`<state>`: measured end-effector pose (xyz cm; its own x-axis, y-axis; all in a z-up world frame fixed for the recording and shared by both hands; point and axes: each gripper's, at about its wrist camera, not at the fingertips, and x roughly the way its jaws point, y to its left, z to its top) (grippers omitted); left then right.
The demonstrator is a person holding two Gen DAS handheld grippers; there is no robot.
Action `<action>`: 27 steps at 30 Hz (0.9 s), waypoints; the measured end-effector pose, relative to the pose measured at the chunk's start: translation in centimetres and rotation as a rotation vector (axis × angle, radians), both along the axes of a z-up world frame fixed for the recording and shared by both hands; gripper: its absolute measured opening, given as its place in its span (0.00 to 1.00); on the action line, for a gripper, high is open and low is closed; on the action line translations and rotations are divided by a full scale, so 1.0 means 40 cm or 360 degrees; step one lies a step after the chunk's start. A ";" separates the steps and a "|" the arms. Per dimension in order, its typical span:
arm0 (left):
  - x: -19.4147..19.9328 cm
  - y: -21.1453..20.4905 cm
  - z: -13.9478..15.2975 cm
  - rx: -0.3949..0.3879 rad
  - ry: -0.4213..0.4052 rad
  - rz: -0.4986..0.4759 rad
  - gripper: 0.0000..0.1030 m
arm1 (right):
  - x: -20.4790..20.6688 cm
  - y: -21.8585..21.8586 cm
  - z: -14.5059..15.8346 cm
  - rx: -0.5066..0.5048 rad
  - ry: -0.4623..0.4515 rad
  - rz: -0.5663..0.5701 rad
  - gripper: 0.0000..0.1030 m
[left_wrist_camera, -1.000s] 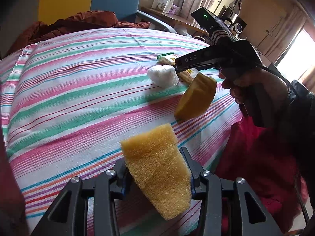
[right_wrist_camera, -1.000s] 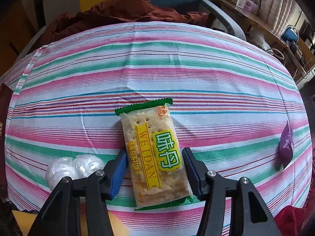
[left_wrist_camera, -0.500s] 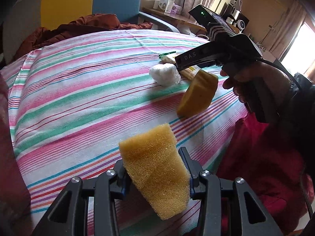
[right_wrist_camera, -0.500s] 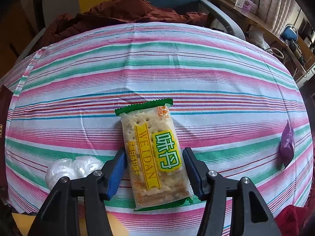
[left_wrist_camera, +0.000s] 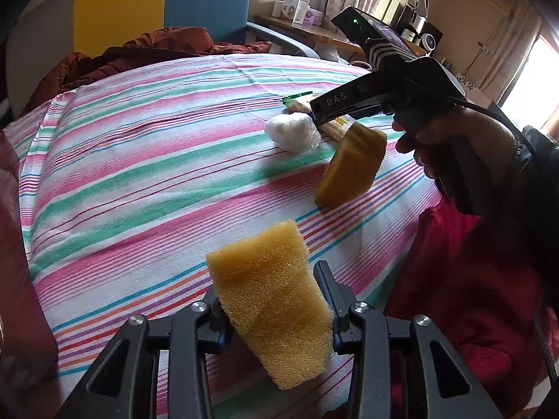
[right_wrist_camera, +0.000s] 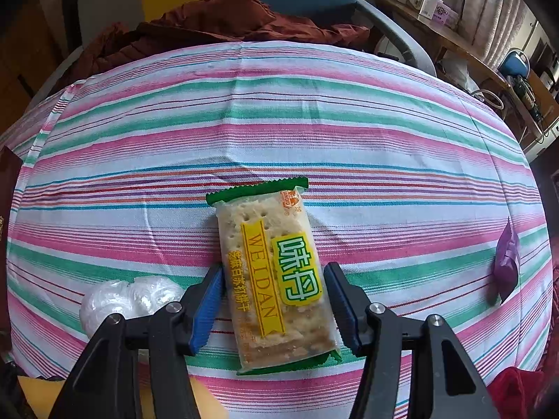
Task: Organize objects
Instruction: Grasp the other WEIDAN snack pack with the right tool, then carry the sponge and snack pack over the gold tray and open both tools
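Observation:
My left gripper [left_wrist_camera: 270, 300] is shut on a yellow sponge [left_wrist_camera: 272, 300] and holds it over the near edge of the striped tablecloth [left_wrist_camera: 146, 160]. A second yellow sponge [left_wrist_camera: 349, 167] stands tilted on the cloth further right. My right gripper [right_wrist_camera: 274, 300] is open, its fingers either side of a cracker packet [right_wrist_camera: 276, 279] with green ends that lies flat on the cloth; there are small gaps to both pads. The right gripper's body [left_wrist_camera: 394, 90] also shows in the left wrist view, above the packet [left_wrist_camera: 300, 103].
A white crumpled plastic ball [right_wrist_camera: 125, 300] lies just left of the right gripper, also seen in the left wrist view [left_wrist_camera: 293, 132]. A purple wrapper [right_wrist_camera: 506, 258] lies at the cloth's right edge. A brown garment [right_wrist_camera: 216, 24] and a chair stand behind the table.
The left gripper with its sponge has drifted slightly; the view shifted a little. The right gripper stays around the cracker packet, its fingers spread a touch wider.

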<state>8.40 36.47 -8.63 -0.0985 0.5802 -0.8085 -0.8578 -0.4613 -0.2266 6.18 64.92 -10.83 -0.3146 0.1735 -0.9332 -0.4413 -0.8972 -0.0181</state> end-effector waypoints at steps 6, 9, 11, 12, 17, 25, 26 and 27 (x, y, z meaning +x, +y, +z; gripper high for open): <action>0.015 -0.008 0.016 -0.0019 0.0086 0.0010 0.38 | -0.005 -0.006 0.007 -0.0001 0.0013 -0.0006 0.50; 0.016 -0.019 0.025 -0.0025 0.0112 0.0034 0.37 | -0.001 -0.003 0.009 0.0002 0.0017 -0.0011 0.49; 0.016 -0.024 0.037 -0.0025 0.0150 0.0048 0.37 | -0.010 0.003 0.000 0.0001 0.0019 -0.0015 0.49; 0.018 -0.028 0.043 -0.0023 0.0168 0.0057 0.37 | -0.012 0.006 -0.001 0.0000 0.0020 -0.0016 0.49; 0.033 -0.046 0.082 0.0002 0.0260 0.0073 0.37 | -0.015 -0.002 0.001 0.0009 0.0019 -0.0015 0.49; 0.031 -0.092 0.136 0.0036 0.0331 0.0143 0.37 | -0.003 -0.029 0.018 0.0073 0.0017 -0.0041 0.48; 0.030 -0.098 0.139 0.0038 0.0338 0.0153 0.37 | -0.002 -0.027 0.020 0.0081 0.0017 -0.0052 0.48; 0.028 -0.102 0.143 0.0039 0.0342 0.0162 0.38 | -0.001 -0.024 0.020 0.0085 0.0015 -0.0065 0.48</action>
<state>9.52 32.39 -2.92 -0.3260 0.5777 -0.7483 -0.8368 -0.5446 -0.0559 6.14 63.98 -10.04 -0.3152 0.2356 -0.9193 -0.4776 -0.8764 -0.0608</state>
